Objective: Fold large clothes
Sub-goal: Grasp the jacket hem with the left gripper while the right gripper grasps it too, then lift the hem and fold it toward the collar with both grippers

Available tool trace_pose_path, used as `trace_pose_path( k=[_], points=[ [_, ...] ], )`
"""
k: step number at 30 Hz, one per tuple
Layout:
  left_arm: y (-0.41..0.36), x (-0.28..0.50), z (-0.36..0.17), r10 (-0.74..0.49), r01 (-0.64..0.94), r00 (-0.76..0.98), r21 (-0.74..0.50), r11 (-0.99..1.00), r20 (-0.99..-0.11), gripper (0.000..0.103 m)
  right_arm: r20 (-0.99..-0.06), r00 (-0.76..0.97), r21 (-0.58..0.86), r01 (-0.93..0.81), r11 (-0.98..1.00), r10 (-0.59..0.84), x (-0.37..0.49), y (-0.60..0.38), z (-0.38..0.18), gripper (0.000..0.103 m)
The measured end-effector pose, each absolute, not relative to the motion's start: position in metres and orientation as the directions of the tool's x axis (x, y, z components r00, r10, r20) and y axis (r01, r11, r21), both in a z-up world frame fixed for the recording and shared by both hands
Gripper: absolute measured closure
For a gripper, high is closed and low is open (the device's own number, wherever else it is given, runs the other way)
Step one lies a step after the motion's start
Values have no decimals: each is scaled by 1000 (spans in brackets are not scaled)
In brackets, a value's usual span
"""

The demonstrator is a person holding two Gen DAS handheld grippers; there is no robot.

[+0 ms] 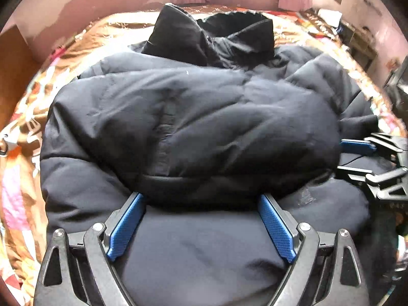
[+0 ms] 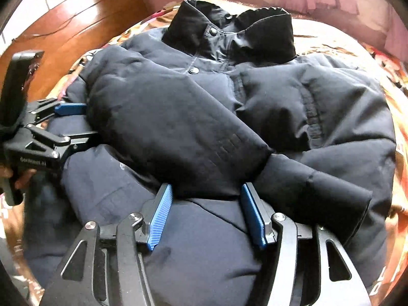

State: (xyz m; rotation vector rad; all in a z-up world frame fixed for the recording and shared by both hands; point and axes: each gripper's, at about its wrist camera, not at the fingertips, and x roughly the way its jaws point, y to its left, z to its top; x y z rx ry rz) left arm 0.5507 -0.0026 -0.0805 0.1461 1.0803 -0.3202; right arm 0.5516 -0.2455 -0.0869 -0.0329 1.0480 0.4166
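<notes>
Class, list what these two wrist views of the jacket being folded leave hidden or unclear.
- Jacket hem: both views, cut off by the bottom edge and the gripper frames.
- Bedspread beneath: covered by the jacket.
- Left gripper fingertips: left wrist view, tucked under the folded sleeve.

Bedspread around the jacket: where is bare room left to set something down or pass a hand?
Bare bedspread shows left of the jacket, toward the wooden headboard, and in a strip beyond the collar. The near hem is crowded: the left gripper and right gripper both stand there.
</notes>
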Motion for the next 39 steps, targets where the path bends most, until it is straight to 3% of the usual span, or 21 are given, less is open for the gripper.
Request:
trace_pose_path(
  k=[5, 14, 24, 26, 27, 30, 32, 34, 36, 39],
  points=[
    [27, 590, -44, -253, 257, 423, -153, 954, -870, 13, -819, 445, 233, -318, 919, 362, 584, -274, -50, 44],
    [45, 718, 3, -246, 83, 512, -238, 968, -823, 13, -788, 518, 257, -216, 942, 333, 705, -305, -6, 43],
    [3, 838, -10, -274, 64, 431, -274, 960, -860, 15, -833, 427, 285, -217, 934, 353, 829, -268, -14, 44],
    [-2, 846, -12, -282, 65, 429, -282, 957, -858, 31, -847, 403, 277, -220, 935, 346, 838, -260, -19, 48],
    [-5, 849, -12, -294, 72, 429, -292, 954, -854, 35, -850, 403, 267, -227, 937, 340, 841, -256, -20, 50],
    [-11, 854, -20, -321, 84, 397, -314, 946, -860, 55, -860, 400, 234, -242, 942, 316, 845, -247, -24, 68],
    [-16, 854, -25, -326, 103, 370, -310, 945, -870, 77, -866, 396, 222, -241, 945, 305, 846, -244, -27, 81],
    [-21, 852, -28, -327, 129, 356, -301, 945, -875, 90, -865, 399, 223, -239, 945, 305, 846, -243, -28, 88],
    [-19, 849, -25, -330, 126, 376, -305, 944, -866, 95, -853, 414, 236, -241, 942, 319, 845, -249, -24, 95],
    [-4, 842, -18, -384, 88, 412, -383, 919, -826, 97, -818, 448, 279, -241, 930, 362, 835, -258, -15, 97]
  ],
)
